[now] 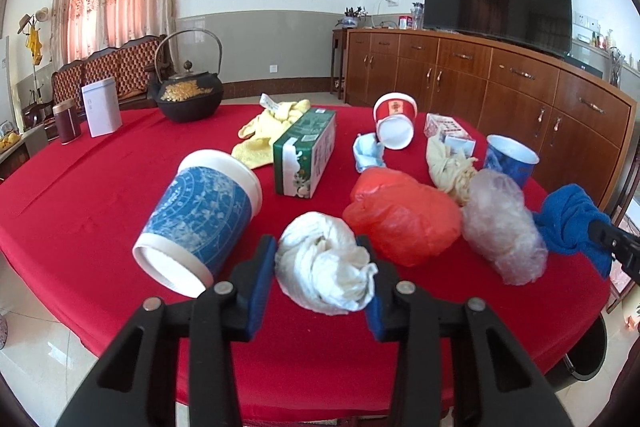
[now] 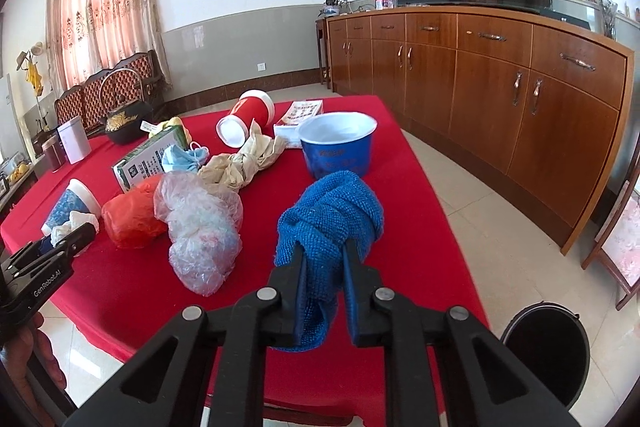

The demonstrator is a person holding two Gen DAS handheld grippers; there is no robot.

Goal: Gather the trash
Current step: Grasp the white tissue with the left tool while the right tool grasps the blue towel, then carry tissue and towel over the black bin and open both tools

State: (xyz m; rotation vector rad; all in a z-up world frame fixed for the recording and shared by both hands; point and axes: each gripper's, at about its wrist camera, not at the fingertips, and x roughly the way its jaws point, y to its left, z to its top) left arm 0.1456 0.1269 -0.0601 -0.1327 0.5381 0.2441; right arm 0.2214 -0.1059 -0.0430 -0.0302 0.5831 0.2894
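Left claw (image 1: 322,269) pinches a crumpled white paper wad (image 1: 326,263) between its blue pads, just above the red-clothed table (image 1: 80,203). Right claw (image 2: 324,267) is clamped tight on a bunched blue knitted cloth (image 2: 332,215) at the table's near edge. At ten o'clock of the wad lies a tipped blue-patterned paper cup (image 1: 200,219); at two o'clock sit a crumpled red plastic bag (image 1: 404,215) and a clear plastic bag (image 1: 504,223). At five o'clock of the cloth, a round black bin (image 2: 548,351) stands on the floor.
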